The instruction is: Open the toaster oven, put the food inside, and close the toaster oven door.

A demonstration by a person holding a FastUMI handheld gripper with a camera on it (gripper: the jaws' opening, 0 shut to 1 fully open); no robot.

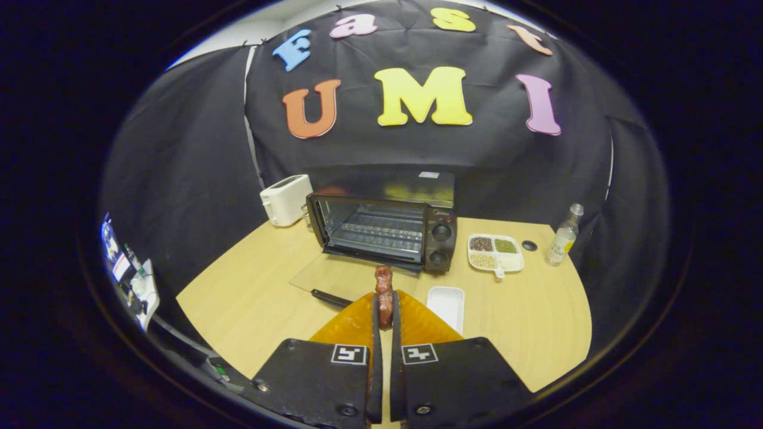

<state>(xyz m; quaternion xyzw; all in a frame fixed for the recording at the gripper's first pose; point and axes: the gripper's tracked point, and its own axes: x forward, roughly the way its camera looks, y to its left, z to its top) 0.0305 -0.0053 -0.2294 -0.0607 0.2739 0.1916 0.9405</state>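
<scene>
Fingers of the gripper (385, 307) pinch a brown piece of food (384, 295) tight between them. Straight ahead, at twelve o'clock, sits the toaster oven (387, 229) with its glass door (340, 277) folded down flat on the table (250, 298). At two o'clock, just beside the fingers, lies a white tray (447, 305).

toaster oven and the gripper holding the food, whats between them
In the gripper view, the oven's glass door lies folded down flat on the table between the toaster oven and the gripper, whose fingers pinch the food. Nothing else lies between.
</scene>
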